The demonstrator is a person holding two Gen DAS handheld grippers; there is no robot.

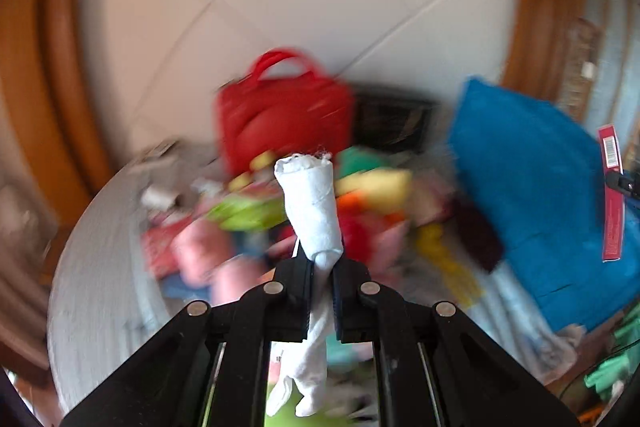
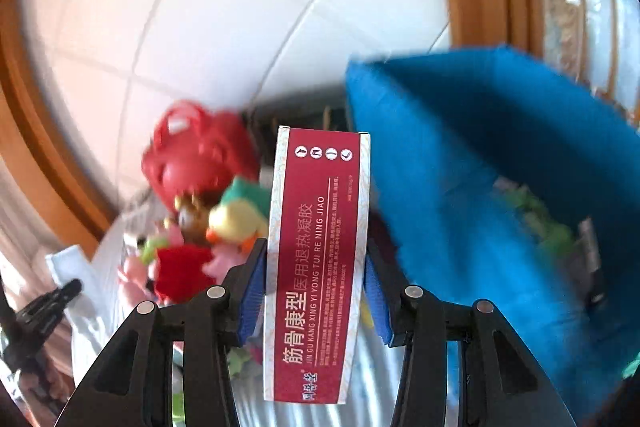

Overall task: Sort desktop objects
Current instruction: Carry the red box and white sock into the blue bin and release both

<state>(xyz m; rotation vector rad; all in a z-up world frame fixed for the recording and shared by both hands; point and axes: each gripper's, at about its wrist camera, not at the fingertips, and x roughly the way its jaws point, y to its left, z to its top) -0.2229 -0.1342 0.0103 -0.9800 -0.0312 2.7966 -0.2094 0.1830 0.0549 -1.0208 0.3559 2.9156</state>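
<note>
Cluttered tabletop (image 1: 92, 267): right tongs (image 2: 316, 275) clamped on red medicine box (image 2: 316, 259), left tongs (image 1: 322, 283) pinching rolled white cloth (image 1: 312, 211); carry each fully over blue bag (image 2: 480, 187) before releasing.

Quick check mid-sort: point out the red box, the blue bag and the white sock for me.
red box (image 2: 316, 263), right wrist view, middle of its printed face.
blue bag (image 2: 472, 187), right wrist view, its near fabric wall.
white sock (image 1: 314, 215), left wrist view, rolled upper part.

Both tongs closed, raised.
Left tongs (image 1: 322, 275) pinch a white cloth (image 1: 312, 211); right tongs (image 2: 316, 263) clamp a red box (image 2: 316, 259) upright.
</note>
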